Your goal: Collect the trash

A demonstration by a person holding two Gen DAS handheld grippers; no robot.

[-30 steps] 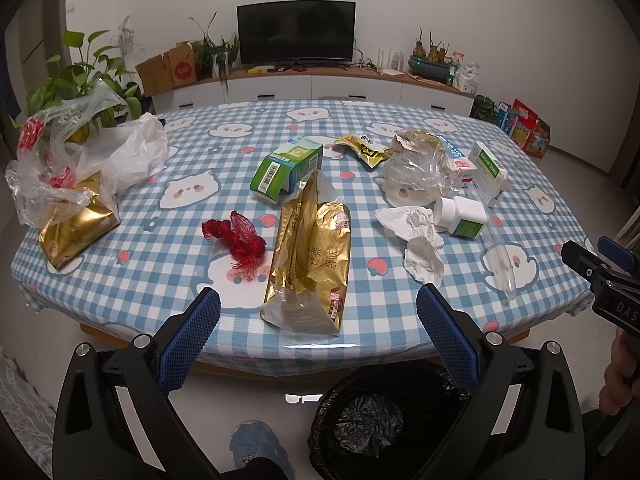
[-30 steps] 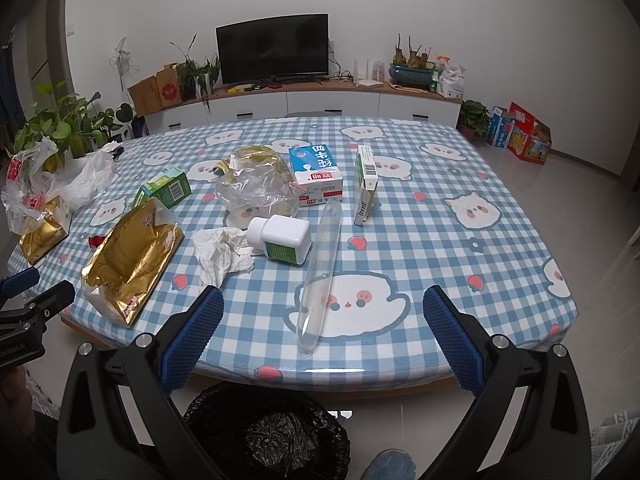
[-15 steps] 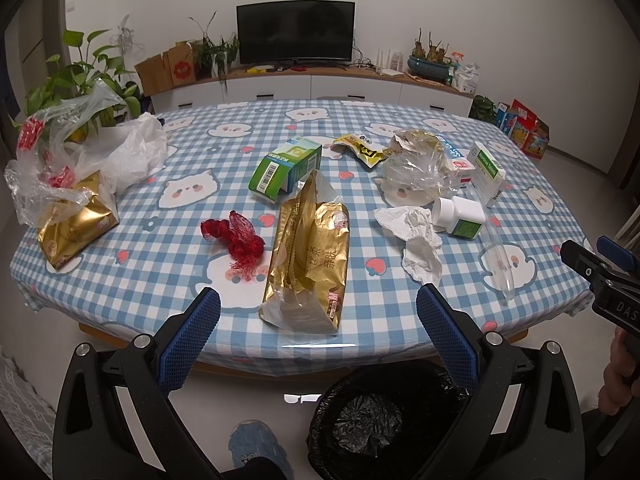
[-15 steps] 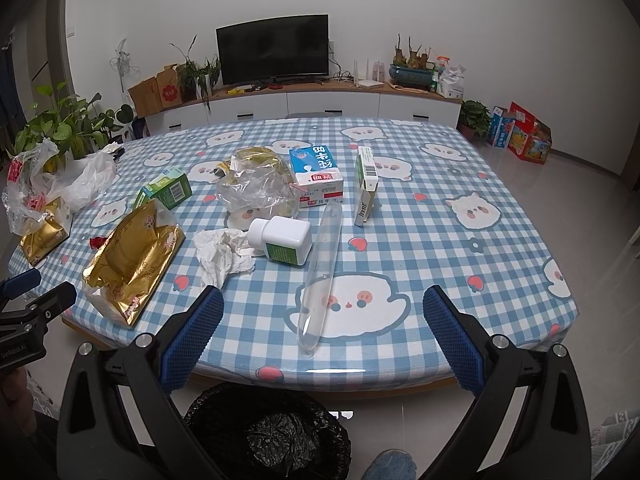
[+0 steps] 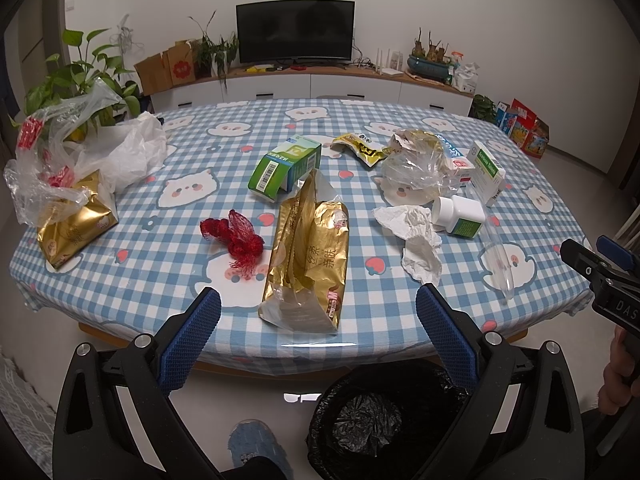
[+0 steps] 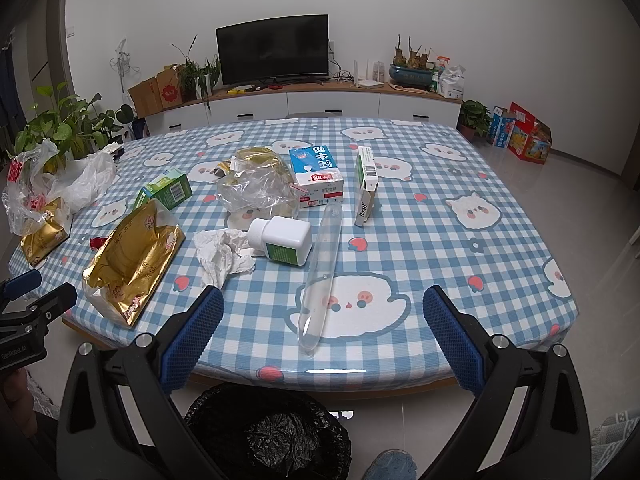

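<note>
Hovering with both grippers spread wide and empty at the near edge of the checked table (image 5: 168, 264), above a black-lined trash bin (image 5: 380, 416) on the floor.

The left gripper (image 5: 318, 336) has its blue pads apart, nothing between them; the right gripper (image 6: 324, 334) is likewise parted and holds nothing. Taking the gold foil bag (image 5: 310, 258) at the table's near edge as the mark: a red mesh net (image 5: 236, 238) lies just beside it on its left, a green carton (image 5: 284, 166) touches its far end, and a crumpled tissue (image 5: 416, 236) lies to its right. Beyond the tissue, farther right, a white pill bottle (image 6: 282, 240) lies on its side next to a clear plastic tube (image 6: 322, 276). A crinkled clear wrapper (image 6: 254, 192), a milk carton (image 6: 318, 176) and a white-green box (image 6: 366, 184) sit behind these.
</note>
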